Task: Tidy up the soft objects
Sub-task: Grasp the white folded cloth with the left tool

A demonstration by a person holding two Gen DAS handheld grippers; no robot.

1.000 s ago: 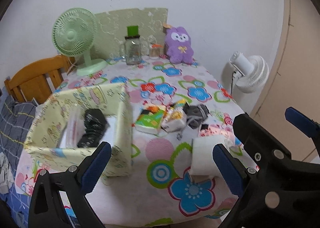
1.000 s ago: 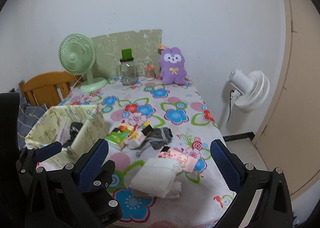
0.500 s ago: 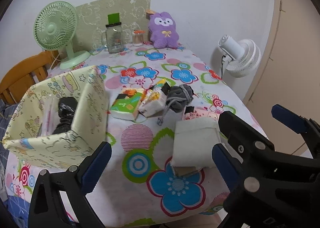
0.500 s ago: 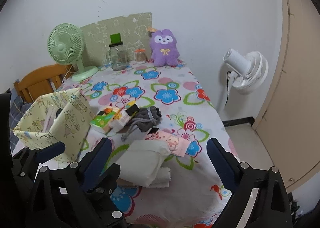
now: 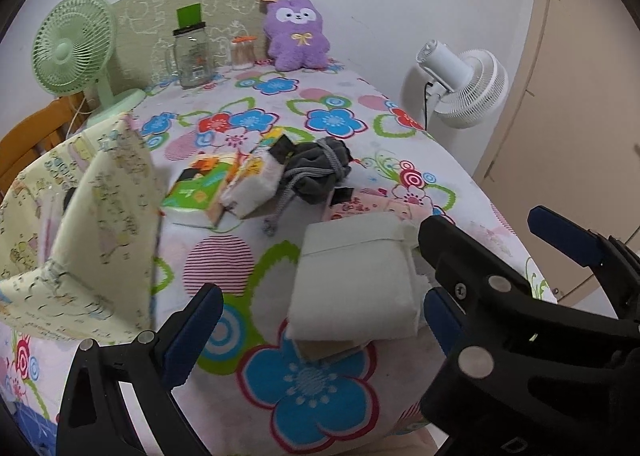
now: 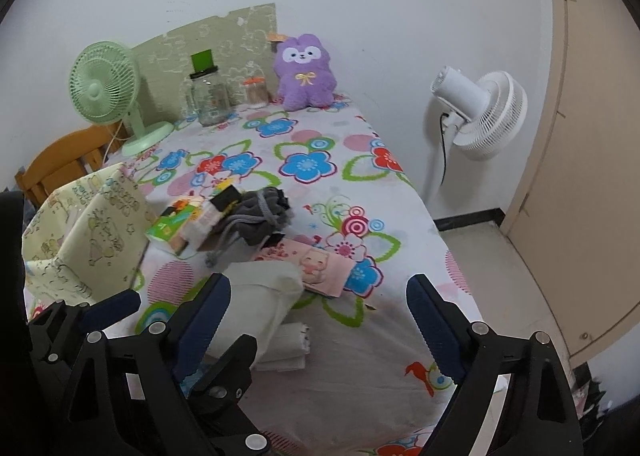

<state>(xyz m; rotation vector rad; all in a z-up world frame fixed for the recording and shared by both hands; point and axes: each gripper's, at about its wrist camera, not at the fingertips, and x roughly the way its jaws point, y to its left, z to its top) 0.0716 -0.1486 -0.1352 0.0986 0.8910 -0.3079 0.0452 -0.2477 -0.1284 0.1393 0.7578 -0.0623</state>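
A: Why do both grippers hang so low over the counter point(image 5: 332, 420)?

B: I think they are going for the white folded cloth point(image 5: 356, 280). It lies in the lower middle of the frame, on a blue flower.

A: Is the left gripper point(image 5: 316, 330) holding it?

B: No. Its fingers stand wide apart, one on each side of the cloth, and hold nothing.

A: And the right gripper point(image 6: 320, 316)?

B: Its fingers have just been closing a little, but they are wide apart too and grip nothing. The left one looks very near the cloth's side; I cannot tell if it touches.

A: Why is the yellow cloth box point(image 5: 100, 240) open at the left of the frame?

B: I guess the soft things go in there. It sits just beside them, so the trip is short.

A: What other soft things wait?

B: A grey pouch point(image 5: 320, 167) with a string, two tissue packs point(image 5: 224, 185) touching it, and a pink pack point(image 6: 316, 264) behind the cloth. The purple plush toy point(image 5: 296, 33) sits far back by the wall.
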